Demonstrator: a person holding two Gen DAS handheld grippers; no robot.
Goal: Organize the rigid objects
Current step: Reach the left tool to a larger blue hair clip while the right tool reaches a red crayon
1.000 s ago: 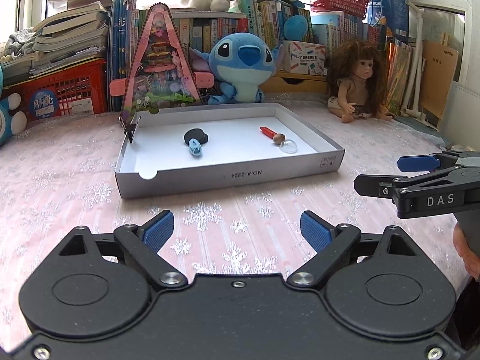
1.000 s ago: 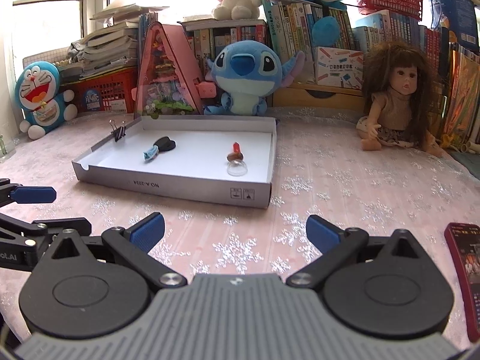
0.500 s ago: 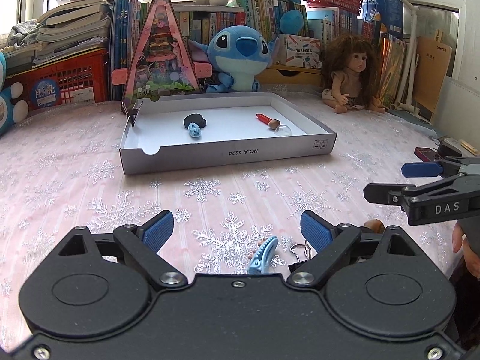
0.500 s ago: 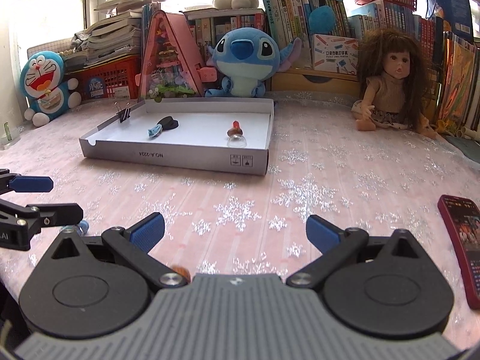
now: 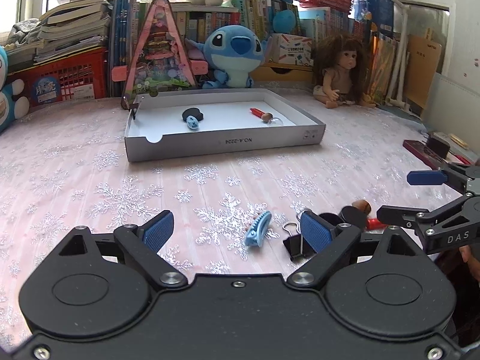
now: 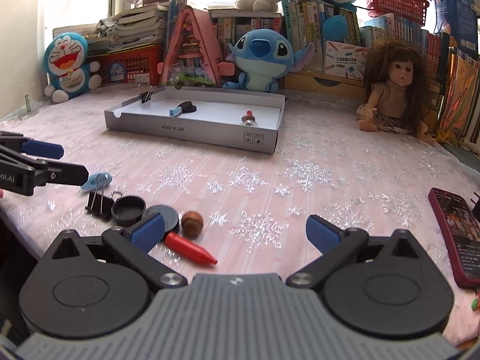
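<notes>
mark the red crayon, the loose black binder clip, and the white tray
red crayon (image 6: 190, 249), right wrist view, mid-barrel.
black binder clip (image 5: 295, 247), left wrist view, black body.
white tray (image 5: 225, 144), left wrist view, front wall.

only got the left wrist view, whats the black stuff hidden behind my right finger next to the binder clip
Observer: A round black cap, hollow side up, with a flat dark disc right against it.
Operator: and the red bit past them
Observer: A red crayon lying flat, its tip pointing away from the cap. A brown ball sits just beyond it.
Operator: is the right one holding any of it
Observer: No. The right hand-held gripper is open and grips nothing; the crayon lies on the cloth by its left finger.
</notes>
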